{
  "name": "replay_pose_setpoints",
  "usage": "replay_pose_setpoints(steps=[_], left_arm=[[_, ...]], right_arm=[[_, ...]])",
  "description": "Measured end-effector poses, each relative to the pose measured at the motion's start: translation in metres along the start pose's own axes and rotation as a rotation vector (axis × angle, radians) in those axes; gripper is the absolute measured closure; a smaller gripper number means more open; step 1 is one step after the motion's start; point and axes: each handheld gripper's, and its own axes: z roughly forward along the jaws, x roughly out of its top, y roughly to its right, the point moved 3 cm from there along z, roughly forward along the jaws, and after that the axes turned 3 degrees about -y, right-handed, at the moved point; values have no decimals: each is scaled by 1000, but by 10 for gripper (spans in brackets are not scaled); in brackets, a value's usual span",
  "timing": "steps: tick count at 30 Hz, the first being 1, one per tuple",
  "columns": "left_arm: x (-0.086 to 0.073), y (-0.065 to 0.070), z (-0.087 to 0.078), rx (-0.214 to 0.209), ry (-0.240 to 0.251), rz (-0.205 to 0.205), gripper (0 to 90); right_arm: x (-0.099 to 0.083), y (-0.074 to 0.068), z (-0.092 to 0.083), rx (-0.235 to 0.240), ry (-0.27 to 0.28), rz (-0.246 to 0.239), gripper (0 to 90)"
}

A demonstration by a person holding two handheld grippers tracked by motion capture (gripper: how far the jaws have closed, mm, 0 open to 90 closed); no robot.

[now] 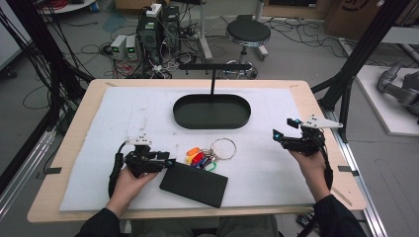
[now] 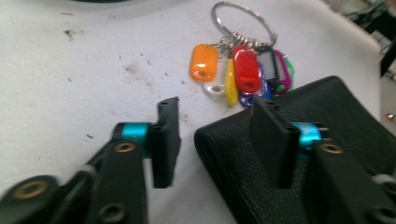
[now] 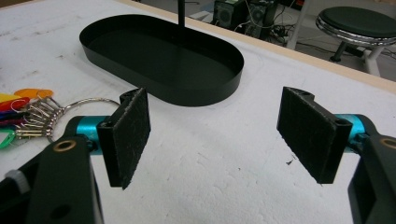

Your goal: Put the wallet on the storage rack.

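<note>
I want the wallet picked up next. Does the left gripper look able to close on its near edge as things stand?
Probably yes. The left gripper is open, and the black wallet's edge lies between its jaws with nothing over it. The key ring with coloured tags lies just beyond, out of the way.

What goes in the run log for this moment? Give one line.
left gripper: open, jaws astride wallet edge | right gripper: open, nothing between jaws | key ring: on mat beside wallet | tray: empty
</note>
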Motion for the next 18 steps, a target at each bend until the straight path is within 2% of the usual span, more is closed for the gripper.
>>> replay_pose_setpoints(steps=[1, 2, 3, 6, 7, 9, 10, 13, 16, 17, 18], left_arm=[[2, 0, 7, -2, -54, -3, 499], [2, 0, 9, 25, -92, -13, 498], [3, 0, 8, 29, -97, -37, 480], [0, 6, 4, 32, -120, -34, 484], [-2, 7, 4, 28, -124, -48, 488], [-6, 6, 3, -7, -109, -98, 545], [-6, 7, 3, -11, -102, -108, 595], [-7, 8, 2, 5, -87, -117, 627], [-10, 8, -2, -11, -46, -121, 752], [-10, 8, -2, -11, -46, -121, 789], [-10, 8, -4, -15, -33, -119, 805]], right_arm=[[0, 0, 0, 1, -2, 2, 260], [0, 0, 0, 0, -2, 0, 259], [0, 0, 0, -1, -1, -2, 260], [-1, 0, -2, -6, 3, -8, 261], [-1, 1, -3, -7, 1, -5, 261], [-2, 3, -4, -11, -1, 3, 261], [-2, 4, -4, -13, 0, 5, 261], [-2, 4, -5, -15, 6, 4, 261], [-2, 3, -5, -13, 7, 3, 261], [-2, 2, -5, -12, 6, 0, 261], [-1, 2, -4, -9, 3, 1, 261]])
